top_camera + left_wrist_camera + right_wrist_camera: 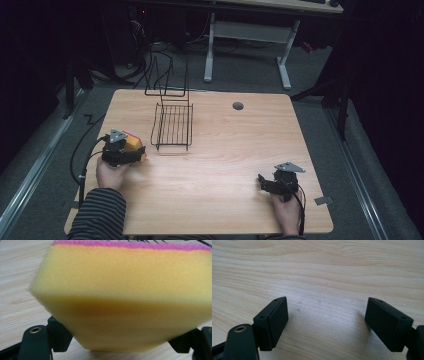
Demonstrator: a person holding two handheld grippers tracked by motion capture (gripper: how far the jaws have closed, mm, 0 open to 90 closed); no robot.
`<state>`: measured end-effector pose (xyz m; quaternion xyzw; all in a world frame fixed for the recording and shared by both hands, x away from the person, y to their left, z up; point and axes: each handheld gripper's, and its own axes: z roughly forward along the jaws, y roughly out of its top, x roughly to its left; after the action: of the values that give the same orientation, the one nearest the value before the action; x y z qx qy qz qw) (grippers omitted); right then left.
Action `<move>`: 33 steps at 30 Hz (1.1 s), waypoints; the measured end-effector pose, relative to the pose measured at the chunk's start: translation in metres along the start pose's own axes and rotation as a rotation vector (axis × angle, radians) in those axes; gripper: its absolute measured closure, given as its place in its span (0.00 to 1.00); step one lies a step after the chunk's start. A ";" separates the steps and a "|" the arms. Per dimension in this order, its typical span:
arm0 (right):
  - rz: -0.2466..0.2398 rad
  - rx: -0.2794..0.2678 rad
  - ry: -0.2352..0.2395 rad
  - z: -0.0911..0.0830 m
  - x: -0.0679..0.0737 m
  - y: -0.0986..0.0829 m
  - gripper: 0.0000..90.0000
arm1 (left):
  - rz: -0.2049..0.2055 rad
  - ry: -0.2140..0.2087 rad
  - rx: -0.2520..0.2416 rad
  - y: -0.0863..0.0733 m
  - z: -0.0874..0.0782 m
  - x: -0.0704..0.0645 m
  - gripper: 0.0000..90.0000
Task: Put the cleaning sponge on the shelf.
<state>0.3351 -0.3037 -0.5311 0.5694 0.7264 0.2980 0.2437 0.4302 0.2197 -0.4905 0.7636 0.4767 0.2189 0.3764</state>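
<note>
You are working in a dark room with a grey floor [240,82], where a white-legged desk [248,30] is standing beyond your tabletop [225,155]. The tabletop is pale wood grain with rounded corners, and a small round grey grommet [238,106] is sitting near its far edge. A black wire rack [172,125] is resting on the far left part of the tabletop, its flat tray lying open with nothing in it and its tall wire back rising at the far edge.

Your left tongs [120,150] are gripping a yellow sponge [125,297] with a pink top layer, near the left edge, just beside the rack's near left corner. In the left gripper view the sponge is sitting between the jaws, close above the wood.

Your right tongs [325,322] are standing wide apart, holding nothing, over bare wood at the near right.
</note>
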 end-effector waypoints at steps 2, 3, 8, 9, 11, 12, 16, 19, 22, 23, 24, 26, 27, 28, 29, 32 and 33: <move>-0.001 0.000 -0.001 0.000 0.000 0.000 0.21 | 0.007 -0.004 -0.002 0.001 -0.004 -0.002 0.25; 0.000 0.000 0.000 0.000 0.000 0.000 0.21 | 0.007 -0.006 -0.005 0.001 -0.005 -0.003 0.25; 0.000 0.000 0.000 0.000 0.000 0.000 0.21 | -0.001 -0.025 -0.018 0.003 -0.014 -0.004 0.25; 0.000 0.000 0.000 0.000 0.000 0.000 0.21 | -0.003 -0.027 -0.022 0.003 -0.015 -0.004 0.25; 0.000 0.000 0.000 0.000 0.000 0.000 0.21 | -0.006 -0.033 -0.025 0.004 -0.018 -0.005 0.25; -0.001 0.000 -0.001 0.000 0.000 0.000 0.21 | -0.004 -0.035 -0.027 0.004 -0.021 -0.005 0.26; -0.001 0.000 -0.001 0.000 0.000 0.000 0.21 | -0.004 -0.044 -0.036 0.006 -0.026 -0.007 0.25; 0.000 0.000 -0.001 0.000 0.000 0.000 0.21 | 0.012 -0.048 -0.041 0.009 -0.030 -0.010 0.25; -0.001 -0.001 0.000 0.000 0.000 0.000 0.21 | 0.030 -0.060 -0.055 0.014 -0.036 -0.015 0.25; -0.001 -0.001 0.000 0.000 0.000 0.000 0.21 | 0.030 -0.060 -0.055 0.014 -0.036 -0.015 0.25; -0.001 0.000 -0.001 0.000 0.000 0.000 0.21 | 0.039 -0.062 -0.056 0.016 -0.037 -0.016 0.25; -0.001 0.000 -0.001 0.000 0.000 0.000 0.21 | 0.042 -0.069 -0.066 0.018 -0.039 -0.018 0.25; -0.002 -0.002 -0.002 0.000 0.000 0.000 0.21 | 0.046 -0.068 -0.068 0.020 -0.039 -0.019 0.25; -0.001 0.000 -0.001 0.000 0.000 0.000 0.21 | 0.051 -0.070 -0.070 0.022 -0.040 -0.021 0.25; -0.001 0.000 -0.001 0.000 0.000 0.000 0.21 | 0.051 -0.070 -0.070 0.022 -0.040 -0.021 0.25; -0.001 0.000 -0.001 0.000 0.000 0.000 0.21 | 0.066 -0.066 -0.075 0.027 -0.041 -0.023 0.25; -0.001 -0.001 -0.001 0.000 0.000 0.000 0.21 | 0.061 -0.077 -0.081 0.028 -0.041 -0.024 0.26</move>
<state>0.3351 -0.3037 -0.5312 0.5690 0.7265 0.2978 0.2445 0.4070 0.2059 -0.4421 0.7698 0.4290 0.2201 0.4183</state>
